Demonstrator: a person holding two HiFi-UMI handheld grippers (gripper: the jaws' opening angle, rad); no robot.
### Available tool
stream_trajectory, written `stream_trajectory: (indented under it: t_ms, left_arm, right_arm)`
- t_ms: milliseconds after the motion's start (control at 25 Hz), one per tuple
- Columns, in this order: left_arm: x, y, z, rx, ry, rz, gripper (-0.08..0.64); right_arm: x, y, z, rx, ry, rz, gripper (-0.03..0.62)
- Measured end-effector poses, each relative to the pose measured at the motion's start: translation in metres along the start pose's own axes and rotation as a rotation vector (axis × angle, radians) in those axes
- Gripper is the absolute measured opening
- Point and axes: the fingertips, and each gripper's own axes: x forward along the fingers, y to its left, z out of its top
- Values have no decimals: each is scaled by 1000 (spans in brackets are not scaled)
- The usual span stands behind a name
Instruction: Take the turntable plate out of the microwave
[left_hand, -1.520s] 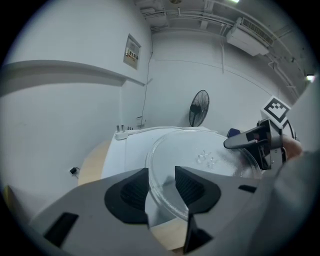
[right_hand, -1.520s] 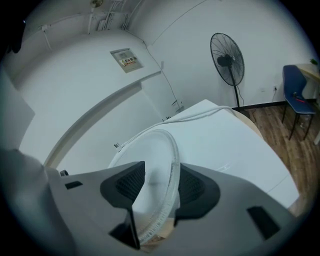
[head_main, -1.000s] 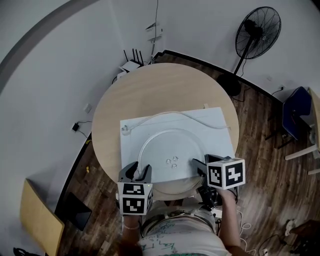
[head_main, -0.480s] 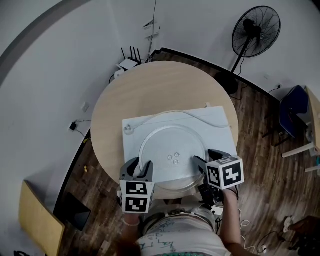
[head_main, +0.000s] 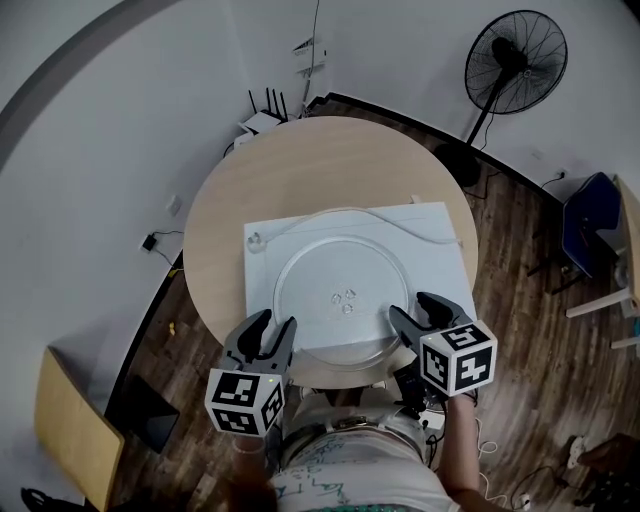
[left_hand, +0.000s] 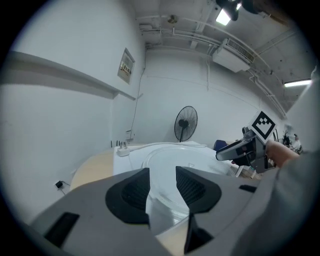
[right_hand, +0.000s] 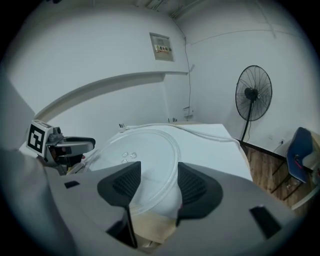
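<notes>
The clear glass turntable plate (head_main: 340, 300) lies flat on top of the white microwave (head_main: 440, 235), which stands on a round wooden table (head_main: 320, 165); the plate's near edge overhangs the box a little. My left gripper (head_main: 270, 335) is at the plate's near left rim, open, its pads clear of the glass. My right gripper (head_main: 412, 312) is at the near right rim, also open. In the left gripper view the plate (left_hand: 185, 160) shows beyond my left gripper (left_hand: 162, 182). In the right gripper view the plate's rim (right_hand: 172, 150) runs past my right gripper (right_hand: 159, 180), untouched.
A white power cord with its plug (head_main: 255, 240) lies along the microwave's far edge. A standing fan (head_main: 515, 50) and a blue chair (head_main: 590, 235) are to the right, a router (head_main: 262, 120) by the far wall, and a wooden board (head_main: 75, 435) on the floor at the left.
My left gripper has lifted and drawn back toward me from the plate's rim, tilting as it went. My right gripper has rolled slightly in place. The plate stays on the microwave.
</notes>
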Motion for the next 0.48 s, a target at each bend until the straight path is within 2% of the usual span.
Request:
stream_trajectory:
  t_ms: [160, 240, 280, 360, 480]
  left_arm:
    - [-15, -14, -1, -8, -90, -22, 170]
    - [-22, -18, -6, 18, -101, -5, 157]
    - [-26, -20, -9, 34, -100, 9, 122]
    - [-32, -24, -14, 55, -96, 28, 64]
    - [-39, -27, -22, 64, -84, 34, 35]
  right_arm:
    - [-19, 13, 3, -28, -145, 27, 180]
    - [-29, 18, -1, -53, -202, 18, 115]
    - [-33, 20, -4, -65, -223, 13, 68]
    - [-38, 25, -13, -87, -245, 10, 14]
    - [-40, 36, -27, -102, -242, 37, -9]
